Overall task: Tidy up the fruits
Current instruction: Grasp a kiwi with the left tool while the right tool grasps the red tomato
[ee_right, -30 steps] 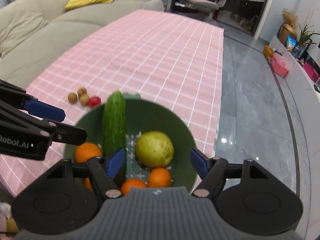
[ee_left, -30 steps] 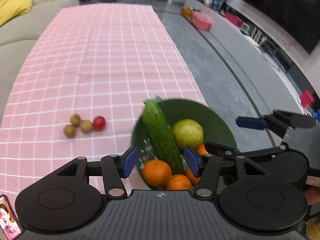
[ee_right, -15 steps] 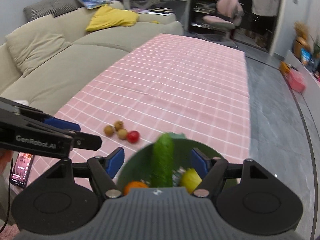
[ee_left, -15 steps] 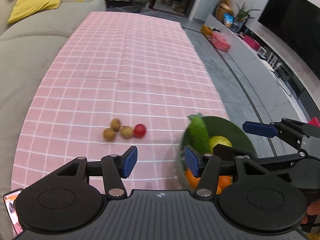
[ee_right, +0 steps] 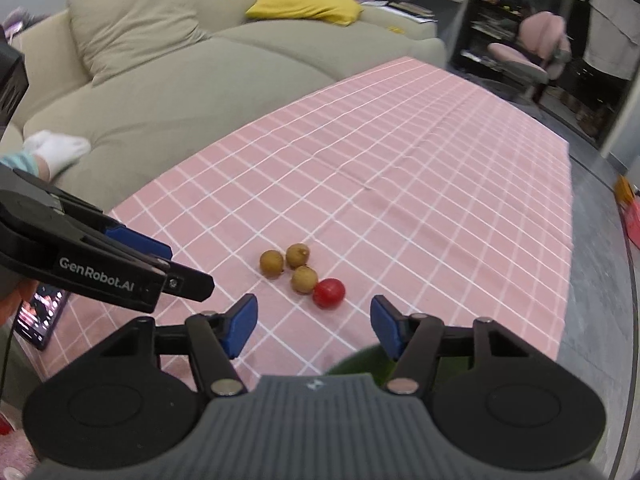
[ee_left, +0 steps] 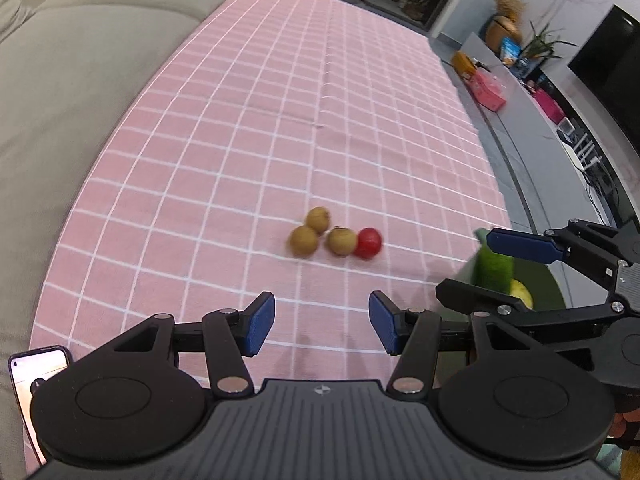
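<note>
Right gripper (ee_right: 312,322) over half-hidden bowl (ee_right: 360,362)

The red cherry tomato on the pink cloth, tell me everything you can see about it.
The cherry tomato is small, round, glossy red and looks whole. It lies on the pink checked tablecloth at the right end of a cluster with three brown longans, against the nearest one as far as the pictures show. Neither hand-held gripper touches it; the right hand-held gripper is open just short of it.
</note>
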